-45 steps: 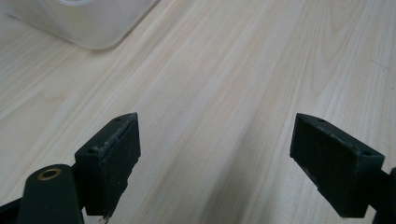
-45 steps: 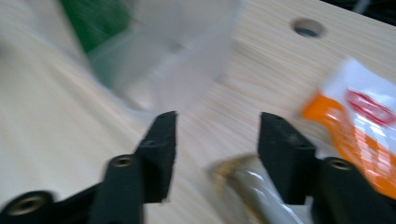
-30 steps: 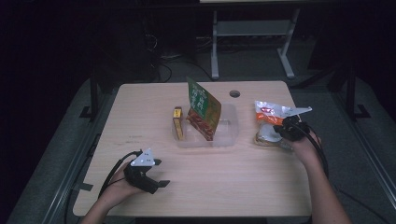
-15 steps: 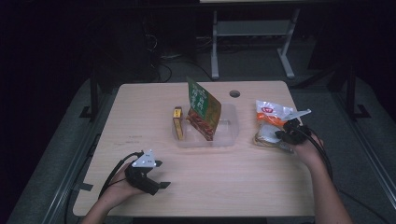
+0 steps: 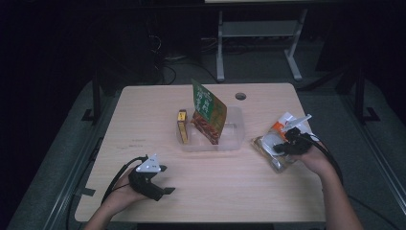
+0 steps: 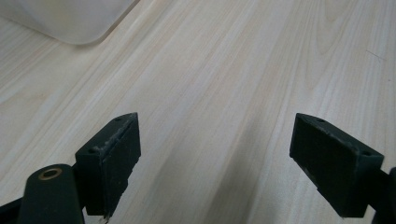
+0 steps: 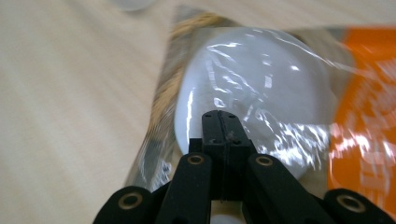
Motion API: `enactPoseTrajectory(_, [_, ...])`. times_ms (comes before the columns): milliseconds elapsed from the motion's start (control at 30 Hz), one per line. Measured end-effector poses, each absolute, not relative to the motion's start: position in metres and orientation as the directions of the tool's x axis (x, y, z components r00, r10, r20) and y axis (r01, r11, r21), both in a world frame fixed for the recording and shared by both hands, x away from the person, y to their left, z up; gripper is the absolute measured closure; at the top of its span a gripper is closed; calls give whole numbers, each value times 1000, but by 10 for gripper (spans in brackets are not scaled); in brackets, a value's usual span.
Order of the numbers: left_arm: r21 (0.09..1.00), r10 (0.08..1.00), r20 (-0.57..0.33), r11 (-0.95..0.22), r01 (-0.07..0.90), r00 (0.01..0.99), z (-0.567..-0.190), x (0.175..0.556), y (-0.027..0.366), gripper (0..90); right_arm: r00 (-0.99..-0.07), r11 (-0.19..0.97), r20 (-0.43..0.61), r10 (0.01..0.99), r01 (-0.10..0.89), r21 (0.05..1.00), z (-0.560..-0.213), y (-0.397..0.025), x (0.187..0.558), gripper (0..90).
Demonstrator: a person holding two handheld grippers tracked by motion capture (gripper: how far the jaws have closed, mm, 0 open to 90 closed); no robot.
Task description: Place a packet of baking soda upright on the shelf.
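at the table's right edge, the snack packet (image 5: 274, 146) is pinched by the clenched right gripper (image 5: 287, 143), likely for transfer to the clear tub (image 5: 234, 136); the left gripper (image 5: 160, 189) is rested agape, unladen.

bin (image 5: 232, 139): mid tabletop (image 5: 143, 115)
pouch (image 5: 208, 111): in bin
box (image 5: 182, 125): in bin, left end
bag (image 5: 275, 146): right of bin

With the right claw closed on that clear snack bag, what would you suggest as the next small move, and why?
Probably lift the snack bag a little and carry it toward the clear tub. The right claw is pinched shut on the bag's film, the bag lies on the table beside the tub, which has bare space at its near end. The left claw is open and idle.
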State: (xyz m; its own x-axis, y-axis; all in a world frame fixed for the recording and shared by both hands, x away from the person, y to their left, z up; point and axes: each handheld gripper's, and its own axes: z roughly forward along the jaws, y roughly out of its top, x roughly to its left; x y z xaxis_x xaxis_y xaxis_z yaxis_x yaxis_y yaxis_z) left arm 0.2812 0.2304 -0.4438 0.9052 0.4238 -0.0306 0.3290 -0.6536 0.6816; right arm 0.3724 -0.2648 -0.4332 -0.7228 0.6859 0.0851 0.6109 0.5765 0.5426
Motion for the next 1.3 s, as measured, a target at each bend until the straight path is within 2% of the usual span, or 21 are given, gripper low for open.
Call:
enactPoseTrajectory(167, [678, 422, -27, -659, 327, 906, -444, 282, 232, 159, -716, 595, 3, 698, 583, 553, -434, -255, 375, 899])
enactPoseTrajectory(367, [683, 429, -33, -650, 333, 903, -444, 282, 231, 159, -720, 593, 15, 693, 582, 556, -436, -255, 376, 900])
enactPoseTrajectory(967, [683, 431, -32, -650, 334, 902, -442, 281, 232, 159, -796, 646, 57, 602, 528, 552, -435, -232, 345, 899])
enactPoseTrajectory(1100, [688, 431, -28, -646, 330, 902, -443, 281, 233, 159, -809, 654, 51, 586, 508, 561, -433, -228, 339, 899])
enactPoseTrajectory(1133, [689, 431, -26, -646, 328, 902, -442, 281, 233, 159, -810, 669, 21, 586, 499, 551, -431, -229, 339, 899])
enactPoseTrajectory(1300, [690, 432, -29, -644, 331, 901, -442, 281, 233, 159, -812, 679, 34, 583, 510, 529, -432, -231, 337, 900])
